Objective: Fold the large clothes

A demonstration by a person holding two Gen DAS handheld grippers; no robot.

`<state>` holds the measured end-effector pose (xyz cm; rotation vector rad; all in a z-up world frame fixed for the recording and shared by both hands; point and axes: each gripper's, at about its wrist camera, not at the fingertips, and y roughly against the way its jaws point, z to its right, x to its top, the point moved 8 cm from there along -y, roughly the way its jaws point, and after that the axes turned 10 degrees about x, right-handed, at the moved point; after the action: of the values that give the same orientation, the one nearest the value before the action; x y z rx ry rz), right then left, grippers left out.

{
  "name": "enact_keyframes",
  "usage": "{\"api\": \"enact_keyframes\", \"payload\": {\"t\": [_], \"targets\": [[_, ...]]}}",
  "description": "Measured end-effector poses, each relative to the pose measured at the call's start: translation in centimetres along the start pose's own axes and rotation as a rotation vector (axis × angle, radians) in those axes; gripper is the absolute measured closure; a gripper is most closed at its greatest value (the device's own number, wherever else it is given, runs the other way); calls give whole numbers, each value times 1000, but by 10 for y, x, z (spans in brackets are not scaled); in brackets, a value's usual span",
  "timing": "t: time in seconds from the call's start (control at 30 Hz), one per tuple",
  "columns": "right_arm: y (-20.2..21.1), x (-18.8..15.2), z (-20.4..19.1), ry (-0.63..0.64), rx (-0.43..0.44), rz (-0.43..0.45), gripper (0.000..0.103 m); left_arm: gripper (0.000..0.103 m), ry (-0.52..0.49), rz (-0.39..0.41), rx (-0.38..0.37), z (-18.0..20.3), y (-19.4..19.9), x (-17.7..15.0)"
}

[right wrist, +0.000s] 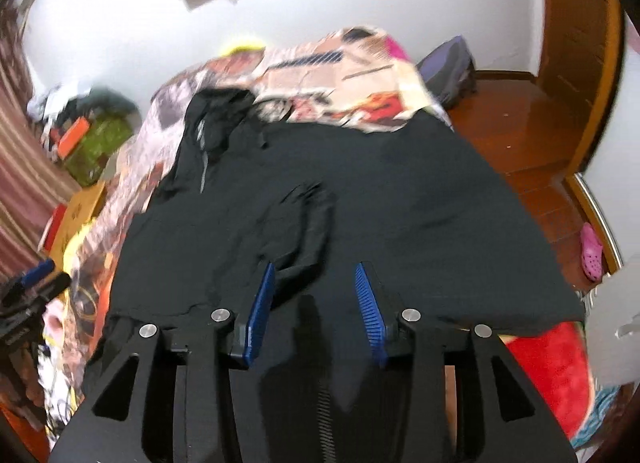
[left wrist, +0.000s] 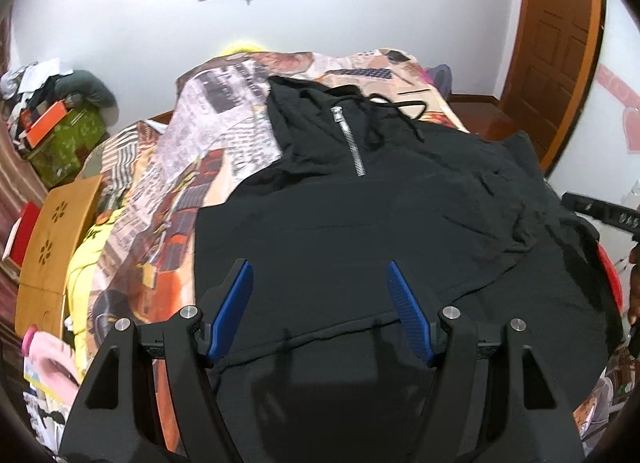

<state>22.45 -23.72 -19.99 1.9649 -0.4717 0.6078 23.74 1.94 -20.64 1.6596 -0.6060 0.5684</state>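
Observation:
A black hoodie (left wrist: 360, 223) with a silver zipper (left wrist: 352, 139) and a drawstring lies spread front-up on the bed, hood at the far end. My left gripper (left wrist: 319, 265) hovers open over the hoodie's near part, above the hem, with only flat cloth below its blue pads (left wrist: 234, 303). In the right wrist view the hoodie (right wrist: 420, 203) fills the middle, and a sleeve (right wrist: 308, 215) lies folded across its body. My right gripper (right wrist: 315, 266) is open just above that sleeve's end, which lies by the left pad (right wrist: 260, 303); neither pad presses on it.
A patterned blanket (left wrist: 208, 135) covers the bed. Left of the bed stand a low wooden table (left wrist: 52, 231) and a green box (left wrist: 68, 143) amid clutter. On the right are a wooden door (left wrist: 560, 43), red-brown floor (right wrist: 520, 135), a pink shoe (right wrist: 591, 251) and a red cushion (right wrist: 548, 363).

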Motion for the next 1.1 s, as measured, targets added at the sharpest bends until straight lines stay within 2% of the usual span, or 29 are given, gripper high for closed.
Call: {"api": "enact_keyframes", "payload": {"t": [0.13,0.33,0.5,0.77,0.9,1.1], "targets": [[32,8,36,-88,-33,78,53,35,-24,22,-30,24,3,13],[73,4,101,-243,-126,153,50,35,-62,36,-62,56,0,28],[83,-11,144,-376,-163,157,50,35,-90,30,-91,81,-6,32],[62,-43,180,-555,-112,117,50,35,-123,3,-111,109,-19,32],[38,-58,197,-670,-37,72,49,35,-122,-9,-114,114,-24,30],[24,-51,210,-726,-11,94,49,35,-97,-46,-118,112,-35,24]]}}
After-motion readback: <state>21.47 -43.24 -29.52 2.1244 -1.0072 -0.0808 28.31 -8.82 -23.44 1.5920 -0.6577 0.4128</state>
